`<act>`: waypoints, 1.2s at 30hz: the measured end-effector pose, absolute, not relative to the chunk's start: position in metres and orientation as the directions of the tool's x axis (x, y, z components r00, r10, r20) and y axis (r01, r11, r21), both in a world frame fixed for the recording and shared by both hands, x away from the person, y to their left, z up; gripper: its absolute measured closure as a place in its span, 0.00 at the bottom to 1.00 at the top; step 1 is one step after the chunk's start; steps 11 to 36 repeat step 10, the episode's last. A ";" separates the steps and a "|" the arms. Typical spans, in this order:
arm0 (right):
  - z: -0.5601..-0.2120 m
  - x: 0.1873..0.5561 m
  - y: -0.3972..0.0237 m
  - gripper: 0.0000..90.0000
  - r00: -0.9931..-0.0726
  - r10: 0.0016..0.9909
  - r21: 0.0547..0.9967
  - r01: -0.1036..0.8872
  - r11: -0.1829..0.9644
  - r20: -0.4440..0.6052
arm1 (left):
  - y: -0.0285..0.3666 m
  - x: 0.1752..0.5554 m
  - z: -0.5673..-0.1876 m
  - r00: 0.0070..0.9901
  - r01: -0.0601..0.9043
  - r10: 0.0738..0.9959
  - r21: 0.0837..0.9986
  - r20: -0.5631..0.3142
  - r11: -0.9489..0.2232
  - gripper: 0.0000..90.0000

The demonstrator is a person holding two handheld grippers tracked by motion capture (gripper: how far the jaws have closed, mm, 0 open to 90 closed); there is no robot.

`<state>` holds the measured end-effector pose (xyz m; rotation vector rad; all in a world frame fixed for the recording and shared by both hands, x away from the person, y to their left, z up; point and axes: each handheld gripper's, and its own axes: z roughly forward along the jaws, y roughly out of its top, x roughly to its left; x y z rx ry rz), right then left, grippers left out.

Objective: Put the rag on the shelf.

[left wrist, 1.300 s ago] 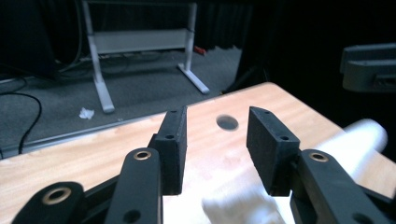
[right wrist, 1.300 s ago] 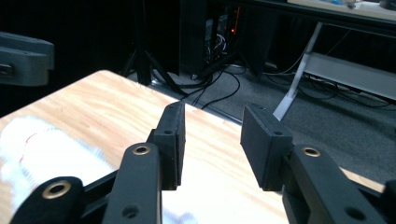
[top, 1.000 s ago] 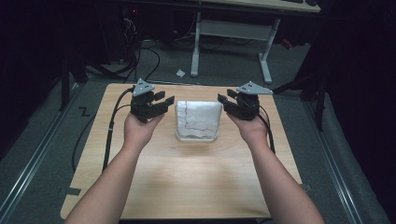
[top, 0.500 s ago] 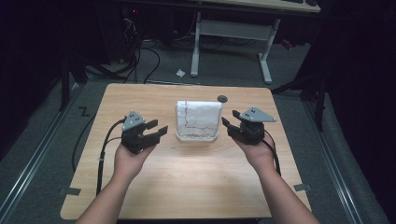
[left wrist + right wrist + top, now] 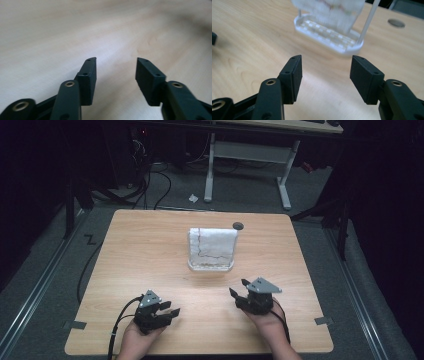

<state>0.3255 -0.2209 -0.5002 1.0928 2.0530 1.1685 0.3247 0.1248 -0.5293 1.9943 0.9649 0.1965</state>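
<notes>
In the high view, the left gripper (image 5: 167, 312) and the right gripper (image 5: 239, 290) are seen low over the near part of the wooden table (image 5: 140, 245), each held in a hand that enters from the bottom edge. Both sets of jaws are spread apart with nothing between them; they have just been opening, and only bare wood lies in the gaps.

A white rack (image 5: 212, 265) with a white cloth (image 5: 212, 242) draped over it stands well ahead of both grippers, roughly midway between their lines, and is touched by neither. A small dark round cap (image 5: 238, 225) is set in the table top just beyond the rack, on the right gripper's side.

From the right gripper view, the right gripper (image 5: 325, 66) is shown pointing toward the rack (image 5: 328, 37), whose slatted base and thin upright rod are made out there, details too small to be told from above. The cloth (image 5: 329, 11) is blurred.

From the left gripper view, the left gripper (image 5: 116, 67) is shown facing plain, blurred table top (image 5: 75, 30).

The floor, cables and a white desk frame beyond the table are given by the high view.
</notes>
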 end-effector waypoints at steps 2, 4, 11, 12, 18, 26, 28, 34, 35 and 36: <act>-0.517 0.318 -0.229 0.49 -0.554 0.832 0.845 0.440 0.304 -0.011 | 0.128 0.329 -0.522 0.673 0.534 0.709 0.802 -0.211 -0.268 0.52; -0.517 0.318 -0.233 0.50 -0.548 0.836 0.847 0.433 0.309 -0.025 | 0.131 0.331 -0.522 0.672 0.535 0.705 0.808 -0.229 -0.248 0.52; -0.520 0.328 -0.243 0.49 -0.513 0.858 0.849 0.459 0.262 0.012 | 0.137 0.336 -0.525 0.666 0.538 0.713 0.804 -0.220 -0.254 0.50; -0.520 0.328 -0.243 0.49 -0.513 0.858 0.849 0.459 0.262 0.012 | 0.137 0.336 -0.525 0.666 0.538 0.713 0.804 -0.220 -0.254 0.50; -0.520 0.328 -0.243 0.49 -0.513 0.858 0.849 0.459 0.262 0.012 | 0.137 0.336 -0.525 0.666 0.538 0.713 0.804 -0.220 -0.254 0.50; -0.520 0.328 -0.243 0.49 -0.513 0.858 0.849 0.459 0.262 0.012 | 0.137 0.336 -0.525 0.666 0.538 0.713 0.804 -0.220 -0.254 0.50; -0.520 0.328 -0.243 0.49 -0.513 0.858 0.849 0.459 0.262 0.012 | 0.137 0.336 -0.525 0.666 0.538 0.713 0.804 -0.220 -0.254 0.50; -0.520 0.328 -0.243 0.49 -0.513 0.858 0.849 0.459 0.262 0.012 | 0.137 0.336 -0.525 0.666 0.538 0.713 0.804 -0.220 -0.254 0.50; -0.520 0.328 -0.243 0.49 -0.513 0.858 0.849 0.459 0.262 0.012 | 0.137 0.336 -0.525 0.666 0.538 0.713 0.804 -0.220 -0.254 0.50; -0.520 0.328 -0.243 0.49 -0.513 0.858 0.849 0.459 0.262 0.012 | 0.137 0.336 -0.525 0.666 0.538 0.713 0.804 -0.220 -0.254 0.50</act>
